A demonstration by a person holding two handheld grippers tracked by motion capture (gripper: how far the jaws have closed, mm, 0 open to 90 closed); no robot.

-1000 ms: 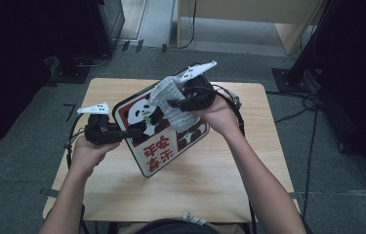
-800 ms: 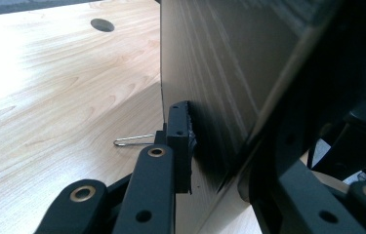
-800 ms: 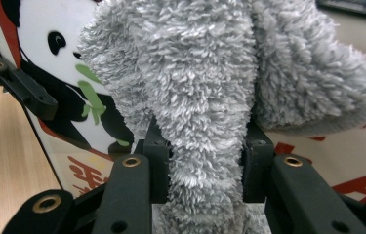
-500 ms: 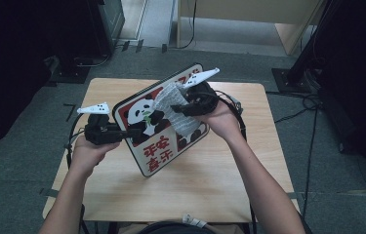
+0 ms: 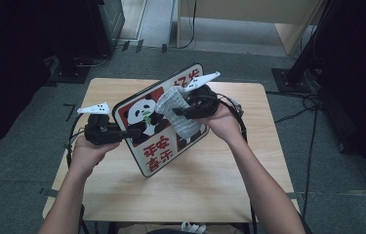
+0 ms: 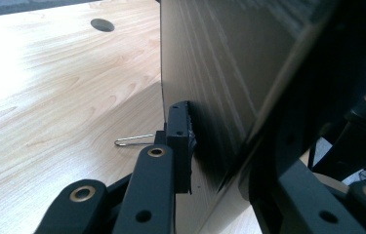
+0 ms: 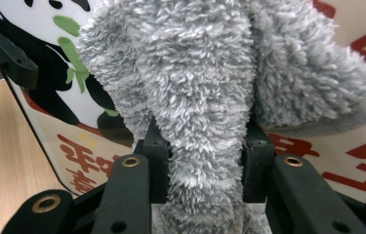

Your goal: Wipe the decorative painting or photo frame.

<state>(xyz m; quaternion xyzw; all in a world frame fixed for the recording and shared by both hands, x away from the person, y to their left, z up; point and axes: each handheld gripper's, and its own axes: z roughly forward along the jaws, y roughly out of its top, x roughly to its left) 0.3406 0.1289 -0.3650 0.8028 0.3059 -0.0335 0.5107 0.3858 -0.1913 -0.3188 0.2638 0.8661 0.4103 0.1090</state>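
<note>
- Dark room, grey floor; a light wooden table (image 5: 210, 185) sits in the middle.
- Left gripper (image 5: 122, 132) is clamped on the edge of the panda sign (image 5: 146, 122), held tilted above the table.
- Right gripper (image 7: 204, 165) pinches a fluffy grey cloth (image 7: 205, 87) against the sign's face.
- The left gripper view shows the sign's plain back.
- Red characters on the sign, unreadable.
</note>
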